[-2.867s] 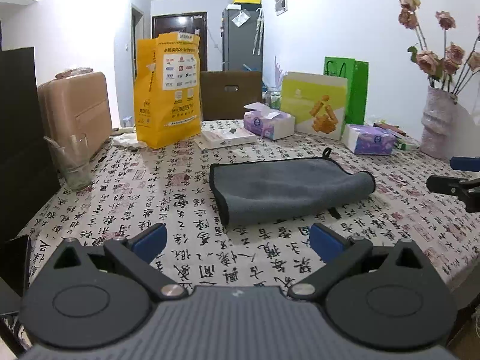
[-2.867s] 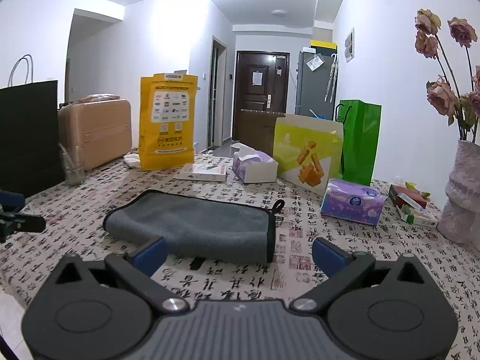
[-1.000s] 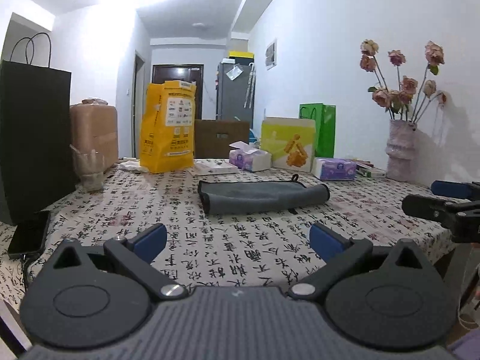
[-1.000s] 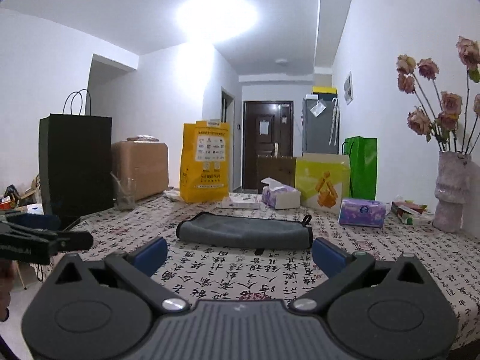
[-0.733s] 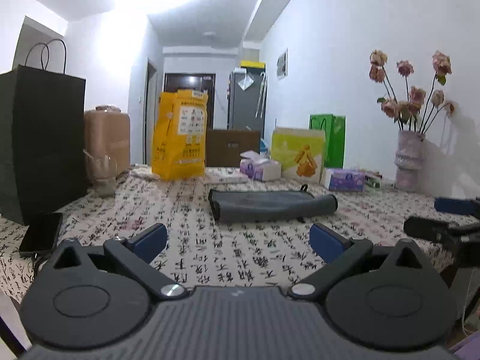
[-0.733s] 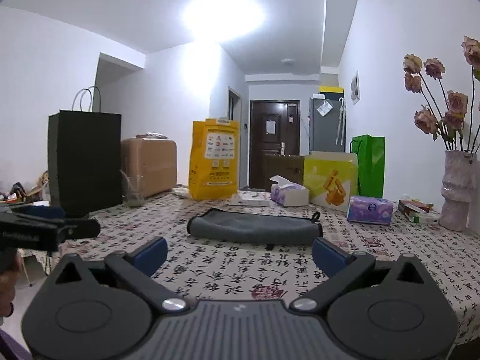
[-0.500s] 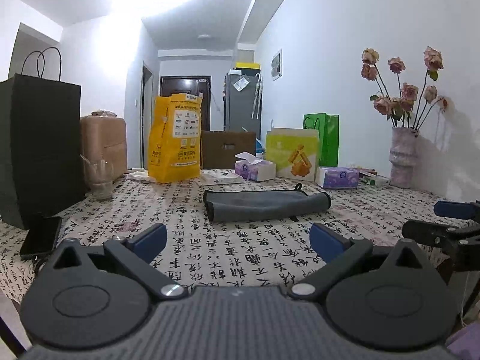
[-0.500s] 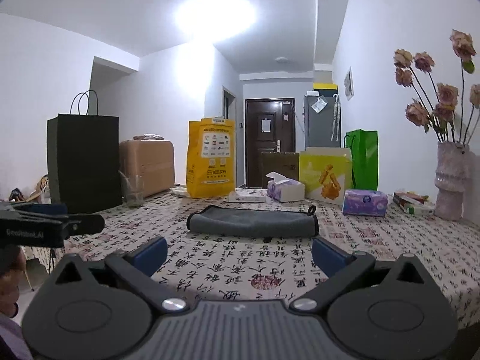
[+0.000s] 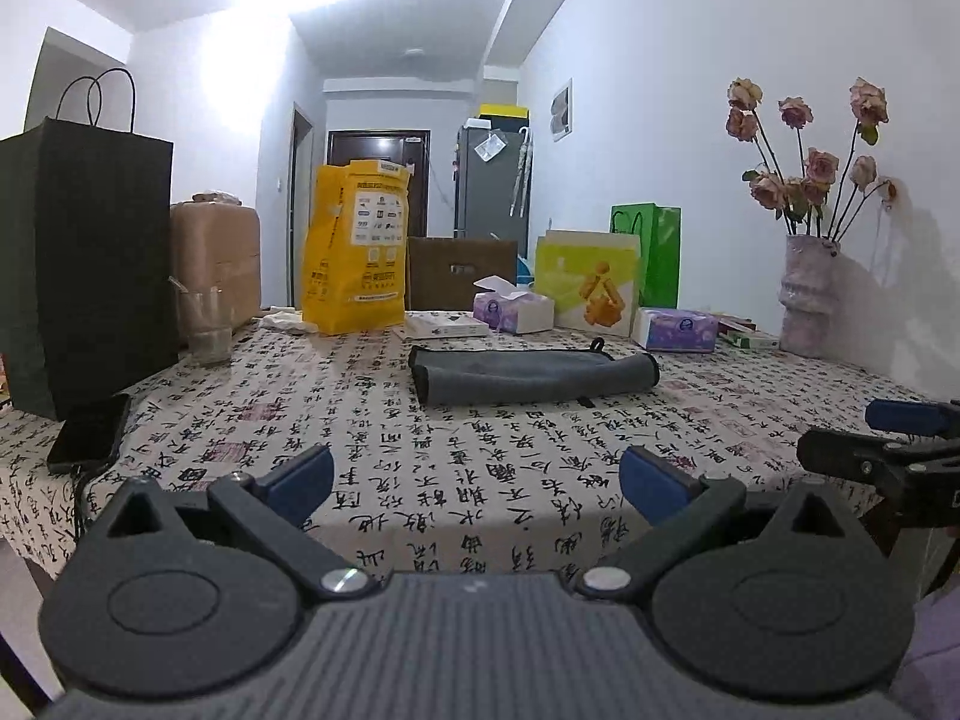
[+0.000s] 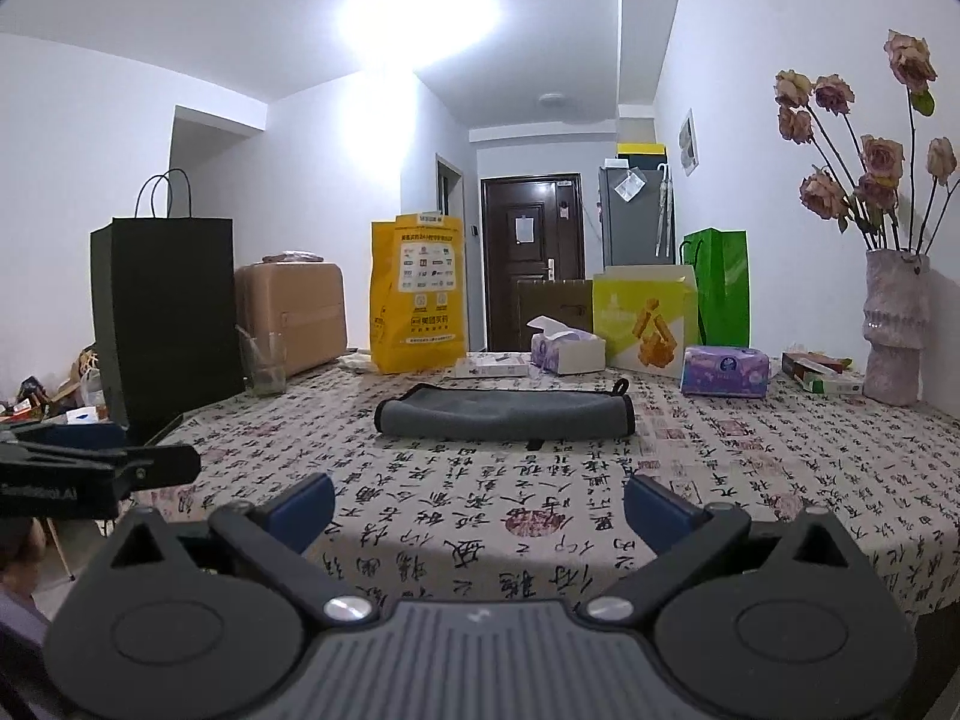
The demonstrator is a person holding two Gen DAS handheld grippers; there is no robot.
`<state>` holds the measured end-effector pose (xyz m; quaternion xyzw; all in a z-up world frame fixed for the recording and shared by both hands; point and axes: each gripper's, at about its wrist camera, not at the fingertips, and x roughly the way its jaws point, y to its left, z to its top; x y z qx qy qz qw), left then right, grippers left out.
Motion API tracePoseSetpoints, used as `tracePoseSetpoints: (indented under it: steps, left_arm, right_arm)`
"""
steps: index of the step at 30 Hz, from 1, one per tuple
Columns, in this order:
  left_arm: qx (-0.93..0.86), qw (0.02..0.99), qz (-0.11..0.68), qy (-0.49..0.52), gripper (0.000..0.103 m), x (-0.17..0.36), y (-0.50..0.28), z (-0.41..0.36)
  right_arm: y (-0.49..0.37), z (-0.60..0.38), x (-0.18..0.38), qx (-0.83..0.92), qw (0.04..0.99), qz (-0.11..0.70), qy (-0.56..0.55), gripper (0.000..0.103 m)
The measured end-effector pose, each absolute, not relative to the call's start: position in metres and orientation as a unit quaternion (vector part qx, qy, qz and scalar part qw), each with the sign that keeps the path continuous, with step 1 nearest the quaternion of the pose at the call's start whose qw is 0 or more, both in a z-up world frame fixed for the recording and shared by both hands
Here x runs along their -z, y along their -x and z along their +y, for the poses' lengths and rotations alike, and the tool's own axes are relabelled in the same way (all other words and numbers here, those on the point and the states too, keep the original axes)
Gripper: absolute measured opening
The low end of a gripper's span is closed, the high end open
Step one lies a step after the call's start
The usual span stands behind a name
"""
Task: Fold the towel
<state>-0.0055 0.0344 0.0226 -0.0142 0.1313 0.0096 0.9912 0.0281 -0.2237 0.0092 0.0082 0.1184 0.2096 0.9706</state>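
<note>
I am holding my left gripper (image 9: 477,474) and right gripper (image 10: 478,501) off the table's near edge (image 10: 480,576), both with fingers spread apart and gripping nothing. The grey towel (image 10: 504,414) is lying folded at mid-table, so I judge the folding finished and am keeping clear.

The towel (image 9: 531,373) is matt grey cloth with dark piping, lying on a printed fabric tablecloth (image 9: 420,450).
</note>
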Motion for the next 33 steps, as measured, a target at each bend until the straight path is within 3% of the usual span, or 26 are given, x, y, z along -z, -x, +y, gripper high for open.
tracePoseSetpoints:
  steps: [33]
  left_arm:
    - [0.014, 0.991, 0.134, 0.011, 0.103, -0.019, 0.013, 0.026]
  right_arm:
    - [-0.014, -0.224, -0.007, -0.21, 0.971, 0.116, -0.011, 0.103]
